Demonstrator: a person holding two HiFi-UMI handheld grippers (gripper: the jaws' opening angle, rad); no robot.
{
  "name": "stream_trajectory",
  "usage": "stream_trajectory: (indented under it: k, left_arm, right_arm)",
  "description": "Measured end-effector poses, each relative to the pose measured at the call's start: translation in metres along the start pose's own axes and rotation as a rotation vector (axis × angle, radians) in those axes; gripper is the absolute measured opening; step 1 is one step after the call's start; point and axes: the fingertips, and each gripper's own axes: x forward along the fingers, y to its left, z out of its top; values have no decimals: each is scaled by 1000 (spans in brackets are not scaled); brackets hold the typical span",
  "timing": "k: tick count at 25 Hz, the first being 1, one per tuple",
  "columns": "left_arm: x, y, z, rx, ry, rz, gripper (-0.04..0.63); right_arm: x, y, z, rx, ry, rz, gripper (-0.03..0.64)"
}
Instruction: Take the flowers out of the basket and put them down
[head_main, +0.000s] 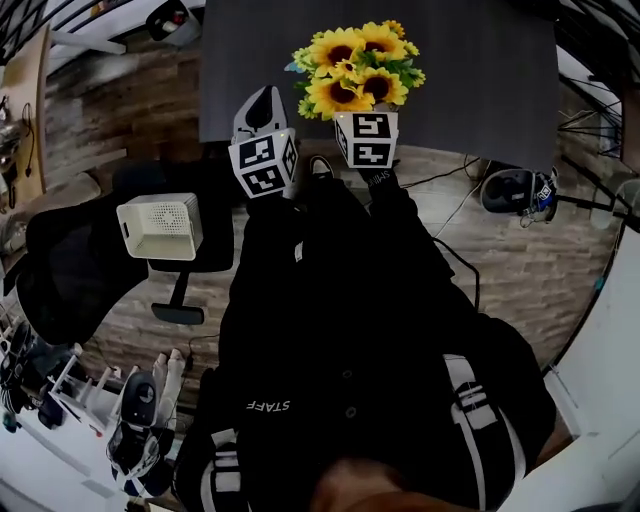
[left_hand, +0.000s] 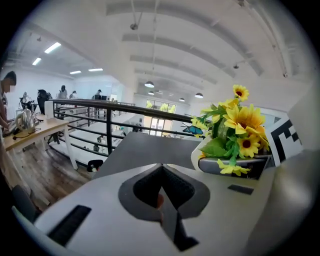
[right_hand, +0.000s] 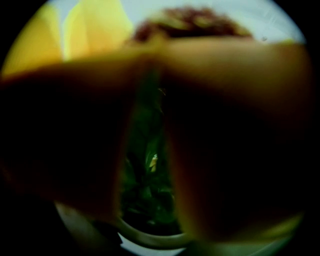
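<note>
**While the right claw holds sunflowers over the table, the left claw is idle**

Head view: As the person looks down past a dark jacket, the right gripper (head_main: 362, 112) points away from them. A bunch of yellow sunflowers (head_main: 355, 70) stands up from its tip, over a dark grey table (head_main: 480, 80). The left gripper (head_main: 266, 98) is just beside it, its tip bare. A white basket (head_main: 160, 225) sits well apart on a black chair (head_main: 70, 270) to the left, with no flowers showing in it.

Left gripper view: This claw's two jaws meet at the tips with nothing between them. Beyond, to the right, the bunch stands upright with a white curved rim (left_hand: 197, 155) at its base. Whether that is a pot cannot be told.

Right gripper view: The blurred jaws fill the picture, drawn in to a narrow slot with green stems (right_hand: 147, 165) pinched in it.

Judgement: the flowers look to be out of the basket, and putting them down remains. The hold is low on thin stems under heavy heads, so the bunch could tip or slide as it is lowered. It may also topple once released. The left claw is not placed to steady it.
</note>
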Motion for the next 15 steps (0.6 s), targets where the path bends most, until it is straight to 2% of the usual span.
stream_trajectory:
  k: [10,15]
  left_arm:
    - [59,24,-65,5,104,13,-3]
    - [74,20,-81,20,137,10,-3]
  right_arm:
    - [67,-18,-77,7,81,-4,543]
    - [88,-28,-109,4,112,4,543]
